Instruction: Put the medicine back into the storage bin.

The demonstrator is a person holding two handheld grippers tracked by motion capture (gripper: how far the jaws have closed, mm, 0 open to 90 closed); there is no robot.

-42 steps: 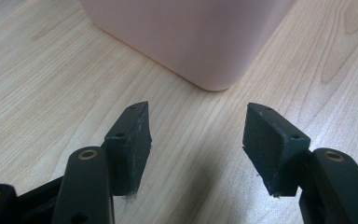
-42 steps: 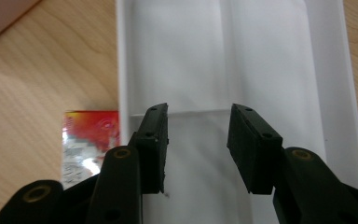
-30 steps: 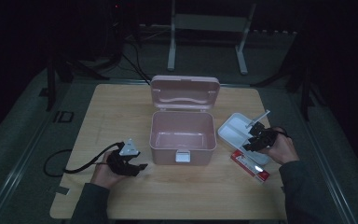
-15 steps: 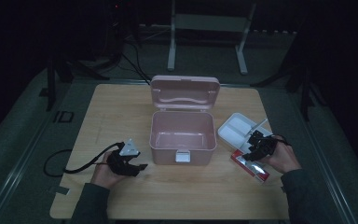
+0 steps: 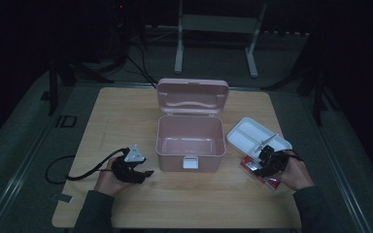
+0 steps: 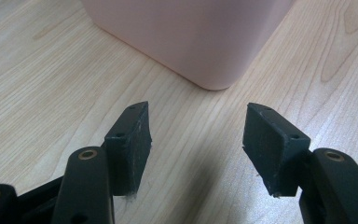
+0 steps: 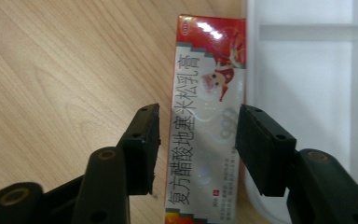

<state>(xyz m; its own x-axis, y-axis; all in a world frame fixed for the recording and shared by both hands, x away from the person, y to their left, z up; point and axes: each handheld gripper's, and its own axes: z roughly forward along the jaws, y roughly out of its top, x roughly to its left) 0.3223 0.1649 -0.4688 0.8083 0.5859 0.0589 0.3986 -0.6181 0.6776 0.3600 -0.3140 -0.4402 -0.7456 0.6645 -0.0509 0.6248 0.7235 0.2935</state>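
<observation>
Dim room, wooden desk (image 5: 126, 111). Right gripper (image 7: 195, 140) poised over red medicine carton (image 7: 207, 135), jaws just widened, straddling without touching, long axis running between them. Beyond, white tray (image 7: 307, 70). Left gripper (image 6: 193, 140) open, empty, beside pink box (image 5: 190, 138).

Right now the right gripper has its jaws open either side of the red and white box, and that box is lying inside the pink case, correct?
Not quite. The red and white box lies on the table beside the white tray, not inside the pink case. The right gripper does straddle it, jaws open, as the right gripper view shows.
</observation>
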